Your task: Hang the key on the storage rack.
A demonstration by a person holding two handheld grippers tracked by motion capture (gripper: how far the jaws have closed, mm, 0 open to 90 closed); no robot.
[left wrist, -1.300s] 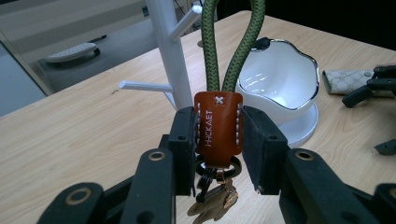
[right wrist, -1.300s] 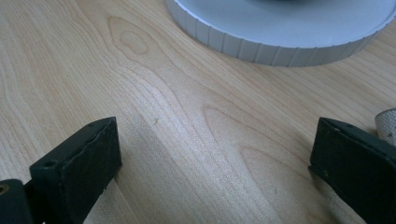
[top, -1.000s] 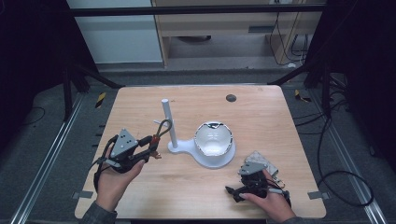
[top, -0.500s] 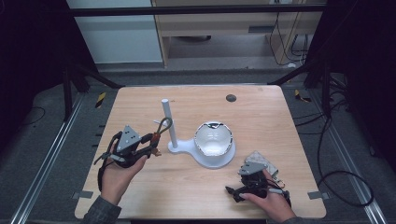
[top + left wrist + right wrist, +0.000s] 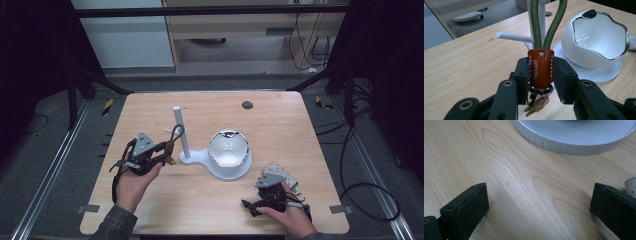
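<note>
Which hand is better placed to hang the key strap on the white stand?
Left: its tongs already clamp the key strap beside the white stand. The right tongs are open over bare table.

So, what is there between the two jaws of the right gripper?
Nothing but bare wooden table. In the right gripper view, the right gripper stands wide open over plain wood, with the white stand base farther ahead.
</note>
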